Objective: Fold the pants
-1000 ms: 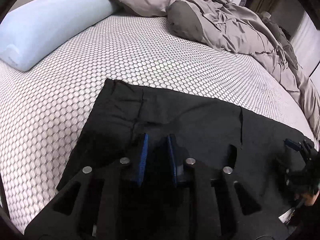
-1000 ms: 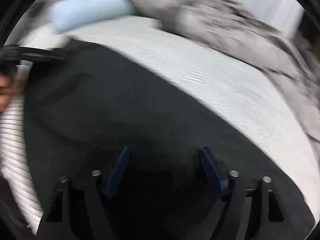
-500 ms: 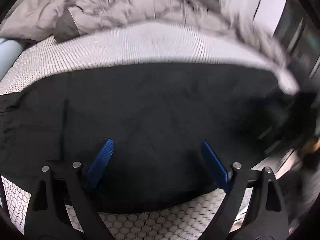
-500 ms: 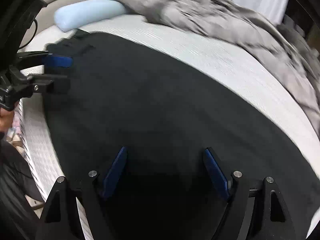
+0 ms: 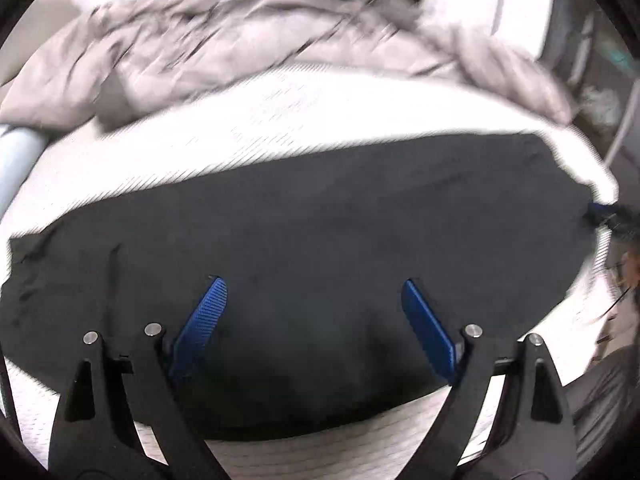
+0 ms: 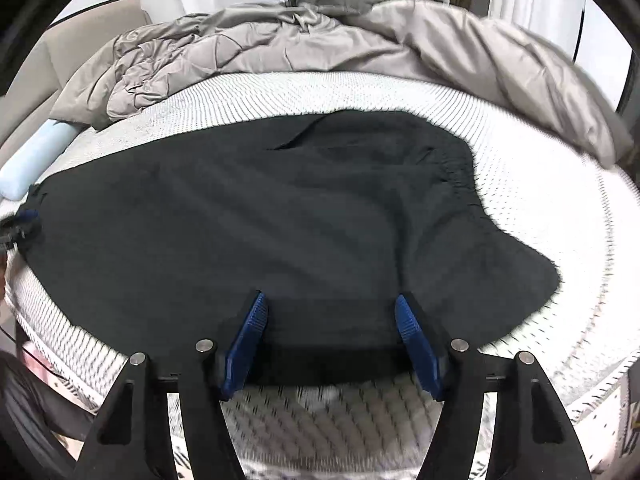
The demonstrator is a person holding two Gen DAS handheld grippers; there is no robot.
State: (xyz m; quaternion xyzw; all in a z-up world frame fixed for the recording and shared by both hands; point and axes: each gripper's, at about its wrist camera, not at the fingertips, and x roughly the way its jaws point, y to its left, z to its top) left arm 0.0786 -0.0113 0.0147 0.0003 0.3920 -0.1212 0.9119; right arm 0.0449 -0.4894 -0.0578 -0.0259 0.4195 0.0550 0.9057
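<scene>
Left wrist view, heavily smeared, showed the black pants (image 5: 320, 248) spread flat across the white patterned mattress (image 5: 304, 120), a broad dark band running from the left rim to the far right, with a short slit or seam line near its left end. The left gripper (image 5: 314, 312) hung over the near part of the cloth with its blue pads (image 5: 200, 326) standing wide apart; its jaws had just been opening, and nothing was pinched between them, the fabric simply lying beneath. A rumpled grey comforter (image 5: 240, 52) lay beyond the pants, and a pale blue bolster (image 5: 16, 156) was cut off at the left edge. At the far right rim a blue-tipped dark shape sat at the end of the pants, too blurred to identify. Right wrist view was sharper: the pants (image 6: 280, 208) lay on the mattress (image 6: 540, 184) with soft diagonal wrinkles, a gathered waistband toward the upper right and a pocket-like slit near the top. The right gripper (image 6: 328, 320) stood over the near hem, its jaws having just been closing somewhat, yet the blue pads (image 6: 244, 340) were still set apart, flanking a strip of hem without visibly pressing it. Whether the pads touched the cloth could not be told. The comforter (image 6: 360, 40) filled the back, and the bolster (image 6: 36, 156) showed at left.
</scene>
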